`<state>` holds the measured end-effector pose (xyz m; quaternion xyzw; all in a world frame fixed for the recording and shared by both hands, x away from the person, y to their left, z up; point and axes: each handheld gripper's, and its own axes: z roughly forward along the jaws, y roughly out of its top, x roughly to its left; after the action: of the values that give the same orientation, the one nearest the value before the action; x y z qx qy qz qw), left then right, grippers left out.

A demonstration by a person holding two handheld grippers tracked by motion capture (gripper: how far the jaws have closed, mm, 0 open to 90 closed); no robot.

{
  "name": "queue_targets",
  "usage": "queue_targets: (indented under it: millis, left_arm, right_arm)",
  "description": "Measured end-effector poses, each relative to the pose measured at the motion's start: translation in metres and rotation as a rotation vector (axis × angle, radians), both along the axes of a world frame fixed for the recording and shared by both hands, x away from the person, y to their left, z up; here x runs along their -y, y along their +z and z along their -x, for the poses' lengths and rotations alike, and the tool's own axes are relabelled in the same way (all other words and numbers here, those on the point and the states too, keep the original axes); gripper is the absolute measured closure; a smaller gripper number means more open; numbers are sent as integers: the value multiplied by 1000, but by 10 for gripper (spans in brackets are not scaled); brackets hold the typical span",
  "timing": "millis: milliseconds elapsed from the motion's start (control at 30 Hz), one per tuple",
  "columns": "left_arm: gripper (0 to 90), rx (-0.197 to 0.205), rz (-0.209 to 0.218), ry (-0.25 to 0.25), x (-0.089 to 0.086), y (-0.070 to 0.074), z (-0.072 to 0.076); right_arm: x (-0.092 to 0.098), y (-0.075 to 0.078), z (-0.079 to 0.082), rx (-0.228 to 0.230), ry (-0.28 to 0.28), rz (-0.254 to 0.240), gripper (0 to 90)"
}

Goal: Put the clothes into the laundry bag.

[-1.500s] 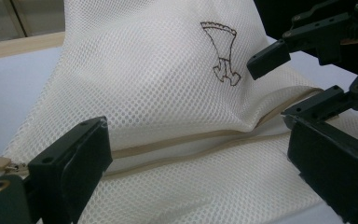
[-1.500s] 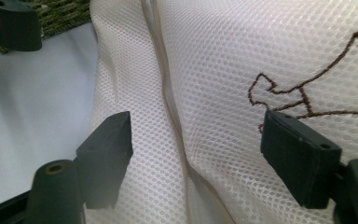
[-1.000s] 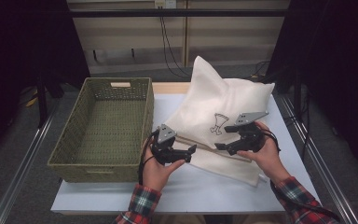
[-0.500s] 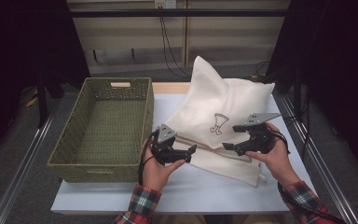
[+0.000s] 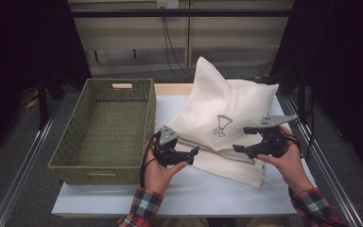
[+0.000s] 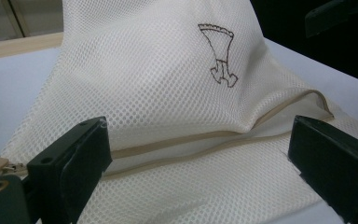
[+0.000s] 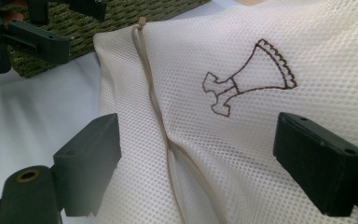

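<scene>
High view: the mesh bag (image 5: 222, 118) lies on the table (image 5: 217, 189) right of the basket (image 5: 104, 127); my left claw (image 5: 189, 153) and right claw (image 5: 241, 142) flank its near edge, both spread. Left gripper view: my jaws gape around the bag's zip (image 6: 205, 140). Right gripper view: my jaws stand wide over the bag's printed emblem (image 7: 247, 77).

White table (image 5: 208, 189) with green wicker basket (image 5: 105, 127) and cream mesh bag (image 5: 222, 120).
</scene>
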<state>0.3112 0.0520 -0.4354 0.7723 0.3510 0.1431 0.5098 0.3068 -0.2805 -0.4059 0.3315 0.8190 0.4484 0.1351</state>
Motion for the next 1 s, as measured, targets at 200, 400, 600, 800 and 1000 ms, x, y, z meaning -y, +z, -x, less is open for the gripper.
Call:
queue_targets:
  millis: [200,400,600,800,1000]
  left_arm:
    - [56,-2,4,-3,1,0,0]
    - [56,0,1,-10,1,-1,0]
    - [56,-1,-1,-7,1,-1,0]
    - [56,-1,2,-9,1,-1,0]
    - [56,0,3,-7,1,0,0]
  right_arm:
    - [6,-1,4,2,-11,2,142]
    - [12,-1,9,8,-21,-14,140]
    - [15,1,12,20,-19,-25,140]
    - [16,-1,15,18,-9,-21,136]
    - [21,-2,20,15,-11,-32,138]
